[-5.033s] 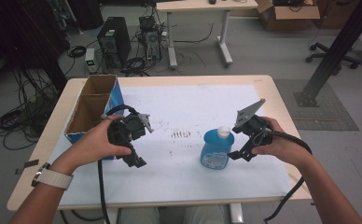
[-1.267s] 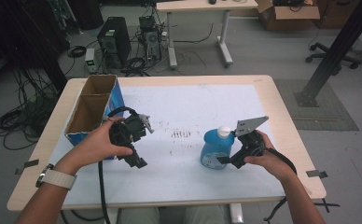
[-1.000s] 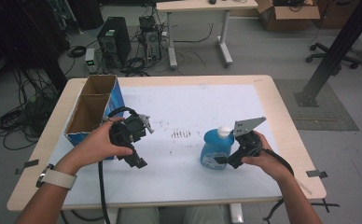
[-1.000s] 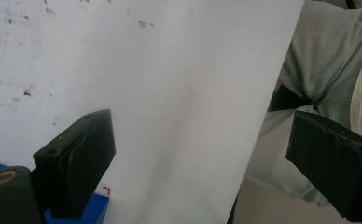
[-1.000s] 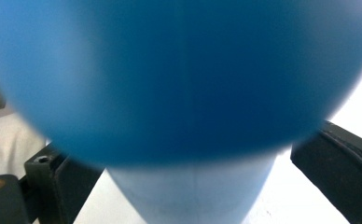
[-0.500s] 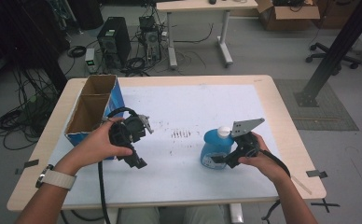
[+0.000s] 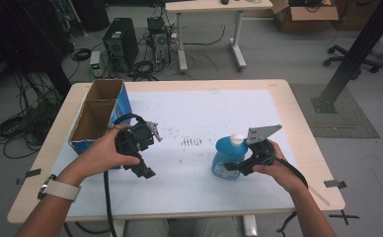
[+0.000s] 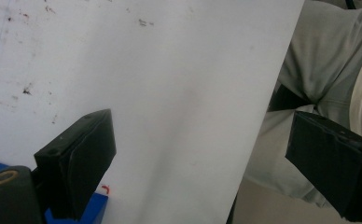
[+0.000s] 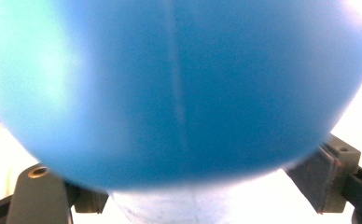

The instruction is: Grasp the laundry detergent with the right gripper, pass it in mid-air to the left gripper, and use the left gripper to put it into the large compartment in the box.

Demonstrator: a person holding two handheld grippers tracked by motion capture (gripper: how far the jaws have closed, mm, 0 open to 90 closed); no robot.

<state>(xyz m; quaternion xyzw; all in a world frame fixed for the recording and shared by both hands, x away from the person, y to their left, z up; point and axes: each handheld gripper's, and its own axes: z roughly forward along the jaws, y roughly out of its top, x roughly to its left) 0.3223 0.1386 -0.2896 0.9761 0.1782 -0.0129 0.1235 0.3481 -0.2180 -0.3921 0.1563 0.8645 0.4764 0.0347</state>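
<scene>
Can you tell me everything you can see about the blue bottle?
The blue bottle is a squat, rounded bottle that looks like smooth plastic, with a white cap on top and a faint seam running down its side. It stands upright on the white table cover, toward the right side. The right gripper has just been closing its jaws around the bottle's lower body; in the right gripper view the bottle sits between both jaws, but whether the pads press on it I cannot tell.
</scene>
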